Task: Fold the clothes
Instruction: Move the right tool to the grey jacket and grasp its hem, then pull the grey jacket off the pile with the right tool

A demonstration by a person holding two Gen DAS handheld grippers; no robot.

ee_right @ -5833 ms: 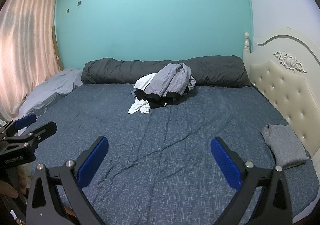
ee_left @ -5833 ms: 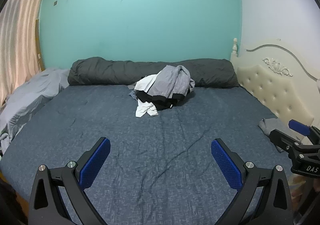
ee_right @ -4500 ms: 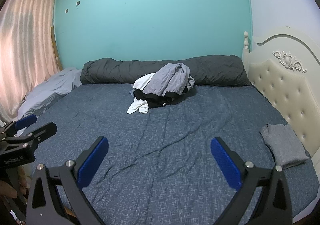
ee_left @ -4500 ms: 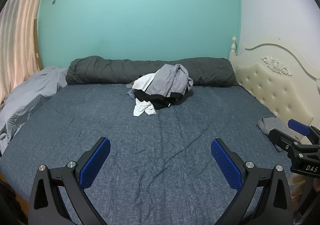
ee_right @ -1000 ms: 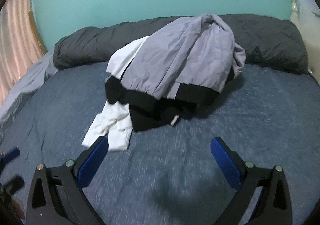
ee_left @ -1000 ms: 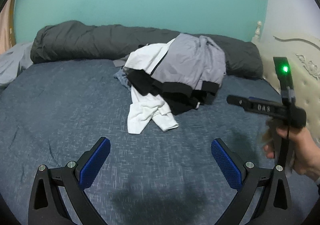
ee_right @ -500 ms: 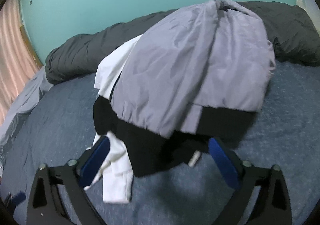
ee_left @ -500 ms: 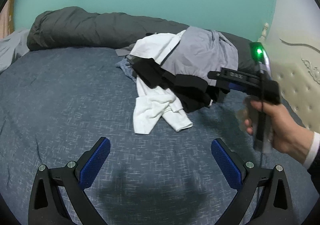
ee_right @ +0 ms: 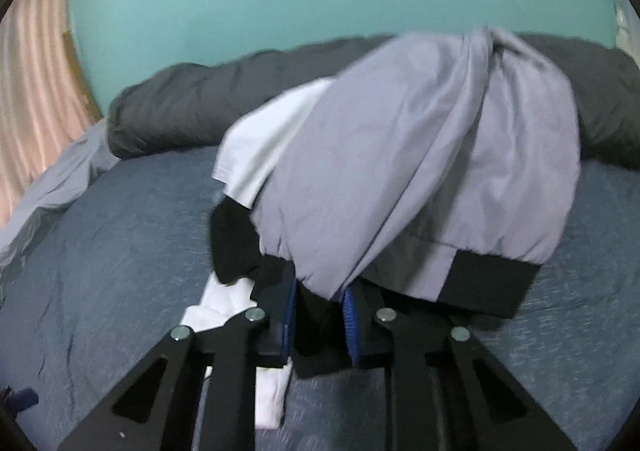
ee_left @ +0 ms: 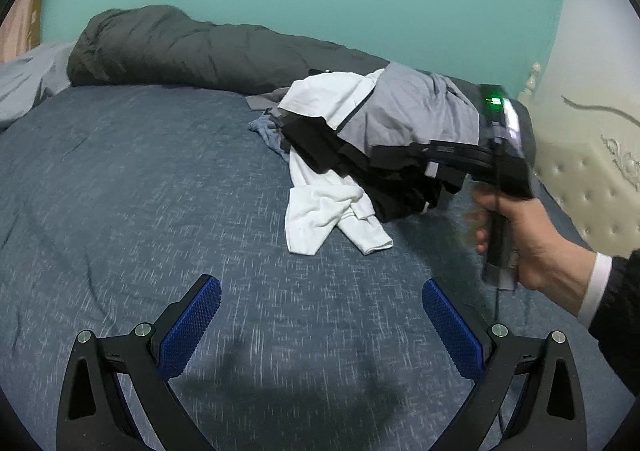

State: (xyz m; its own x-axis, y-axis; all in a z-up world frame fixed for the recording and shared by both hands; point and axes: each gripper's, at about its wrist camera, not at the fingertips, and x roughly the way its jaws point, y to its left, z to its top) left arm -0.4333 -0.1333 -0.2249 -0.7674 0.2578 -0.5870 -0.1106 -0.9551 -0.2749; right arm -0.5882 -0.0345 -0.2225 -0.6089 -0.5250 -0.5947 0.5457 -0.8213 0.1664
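The right hand-held gripper (ee_right: 319,311) is closing on black cloth at the near edge of the clothes pile (ee_right: 400,187) on the bed (ee_right: 120,251); get a firm single-layer hold before lifting. The left hand-held gripper (ee_left: 320,323) hangs wide open, empty.

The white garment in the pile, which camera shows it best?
Left wrist view: the white garment spreads out in the open on the bed. Right wrist view shows only patches of it, blurred, behind the right hand-held gripper.
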